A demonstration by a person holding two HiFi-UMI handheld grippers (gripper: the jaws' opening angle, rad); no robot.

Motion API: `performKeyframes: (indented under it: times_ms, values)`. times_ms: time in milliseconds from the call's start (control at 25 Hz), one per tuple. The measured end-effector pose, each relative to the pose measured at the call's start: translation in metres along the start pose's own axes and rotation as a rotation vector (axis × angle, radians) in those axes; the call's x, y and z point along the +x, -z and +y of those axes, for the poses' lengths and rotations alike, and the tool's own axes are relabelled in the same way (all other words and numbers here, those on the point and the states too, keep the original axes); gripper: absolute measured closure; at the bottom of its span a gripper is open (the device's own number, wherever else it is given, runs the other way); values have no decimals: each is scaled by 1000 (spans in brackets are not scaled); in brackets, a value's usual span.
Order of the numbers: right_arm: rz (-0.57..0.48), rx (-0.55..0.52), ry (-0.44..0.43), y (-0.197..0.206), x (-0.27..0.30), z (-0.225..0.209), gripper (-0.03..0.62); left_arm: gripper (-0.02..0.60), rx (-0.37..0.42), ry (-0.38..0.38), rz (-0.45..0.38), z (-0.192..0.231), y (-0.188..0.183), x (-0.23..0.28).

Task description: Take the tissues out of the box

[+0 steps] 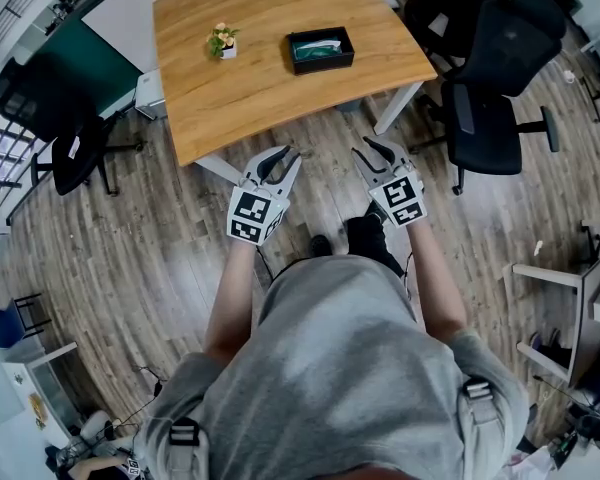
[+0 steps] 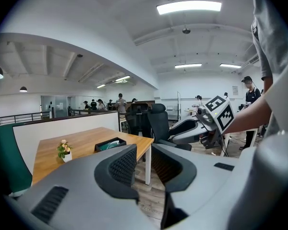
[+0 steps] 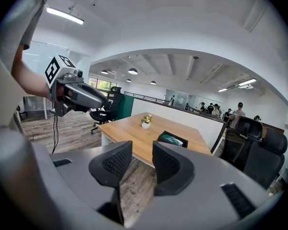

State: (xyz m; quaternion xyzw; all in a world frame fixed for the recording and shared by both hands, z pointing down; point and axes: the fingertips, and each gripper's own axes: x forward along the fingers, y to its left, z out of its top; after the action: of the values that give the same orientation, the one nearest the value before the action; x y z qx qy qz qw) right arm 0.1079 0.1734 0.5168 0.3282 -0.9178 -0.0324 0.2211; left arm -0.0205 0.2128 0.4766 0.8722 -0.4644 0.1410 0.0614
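A black tissue box point(image 1: 320, 50) with pale tissue inside sits on the wooden table point(image 1: 260, 88), toward its right side. In the head view my left gripper point(image 1: 280, 158) and right gripper point(image 1: 375, 153) hover over the floor just short of the table's near edge, well apart from the box. Both are open with nothing between the jaws. The left gripper view shows its gripper point(image 2: 144, 164) with a clear gap and the box point(image 2: 109, 144) far off. From the right gripper point(image 3: 142, 164), the box point(image 3: 173, 140) lies ahead on the table.
A small potted plant point(image 1: 222, 41) stands on the table left of the box. Black office chairs point(image 1: 490, 118) crowd the table's right side; another chair point(image 1: 70, 158) and a green partition point(image 1: 90, 58) are at the left. Wooden floor lies under the grippers.
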Motion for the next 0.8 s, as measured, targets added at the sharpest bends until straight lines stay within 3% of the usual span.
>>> performKeyframes:
  times_ms: [240, 440, 800]
  values:
    - [14, -26, -9, 6, 1, 4, 368, 408, -13, -29, -10, 5, 0, -1]
    - [5, -21, -32, 7, 3, 9, 285, 385, -24, -27, -10, 7, 4, -2]
    - [10, -17, -40, 9, 4, 7, 278, 376, -32, -27, 1, 6, 6, 0]
